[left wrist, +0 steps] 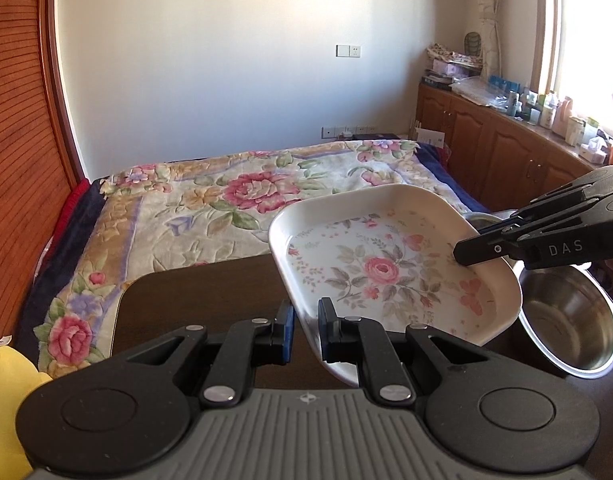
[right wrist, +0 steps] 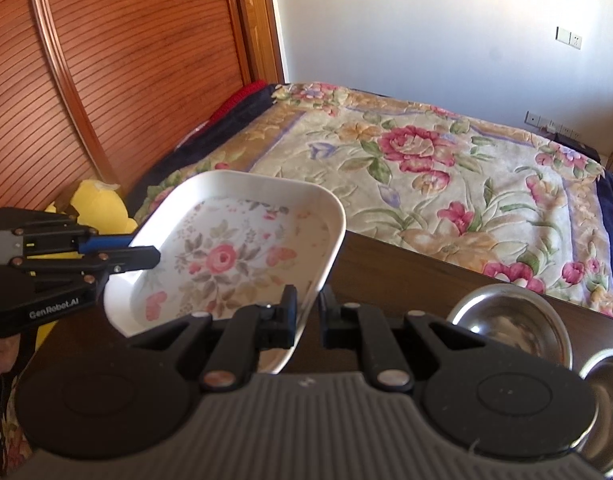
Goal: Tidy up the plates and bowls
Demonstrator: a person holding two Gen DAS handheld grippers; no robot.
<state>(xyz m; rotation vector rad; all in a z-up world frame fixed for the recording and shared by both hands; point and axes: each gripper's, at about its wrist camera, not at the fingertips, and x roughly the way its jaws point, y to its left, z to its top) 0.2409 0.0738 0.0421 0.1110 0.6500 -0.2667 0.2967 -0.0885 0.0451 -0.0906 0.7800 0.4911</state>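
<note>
We hold the floral tray (left wrist: 390, 264) above the dark table (left wrist: 210, 292), with a gripper on each of two opposite rims. The left gripper (left wrist: 306, 326) is closed on the near rim in its own view, and the right gripper (right wrist: 308, 314) is pinched on the other rim. The tray looks stiff, light and smooth, so it may slip; we think a grip deep on the raised rim is safest. Two steel bowls (right wrist: 510, 320) stand beside it on the table.
</note>
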